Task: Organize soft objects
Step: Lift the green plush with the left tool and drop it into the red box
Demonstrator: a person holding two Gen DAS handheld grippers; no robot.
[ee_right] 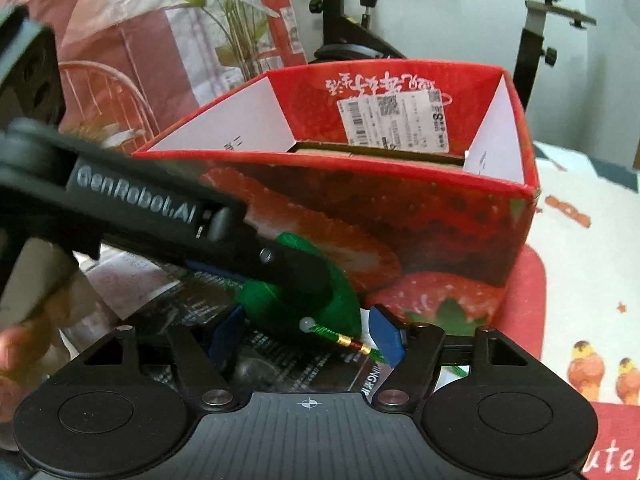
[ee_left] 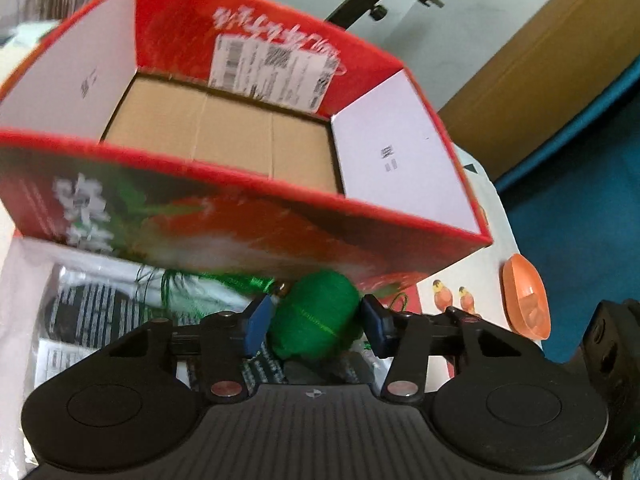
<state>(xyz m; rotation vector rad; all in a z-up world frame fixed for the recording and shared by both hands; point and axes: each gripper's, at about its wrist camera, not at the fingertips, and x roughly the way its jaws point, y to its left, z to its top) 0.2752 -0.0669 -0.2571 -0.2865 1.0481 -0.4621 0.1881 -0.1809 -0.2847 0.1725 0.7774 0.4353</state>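
A green soft ball (ee_left: pixel 314 316) with a green tassel cord and beads (ee_right: pixel 344 339) lies on printed packets in front of a red strawberry box (ee_left: pixel 240 216). The box (ee_right: pixel 400 196) is open at the top and shows only its cardboard floor. My left gripper (ee_left: pixel 314 322) has both blue pads against the ball's sides. In the right wrist view the left gripper's black finger (ee_right: pixel 296 268) comes in from the left and covers part of the ball (ee_right: pixel 340 304). My right gripper (ee_right: pixel 306 336) stands open just before the ball, the cord running past its right pad (ee_right: pixel 386 336).
Printed plastic packets (ee_left: pixel 88 316) lie under and left of the ball. An orange scoop (ee_left: pixel 524 296) rests on the bird-print cloth (ee_right: pixel 592 364) at the right. A brown carton (ee_left: pixel 540 80), an exercise bike (ee_right: pixel 348 40) and a plant (ee_right: pixel 224 8) stand behind. A hand (ee_right: pixel 16 344) shows at left.
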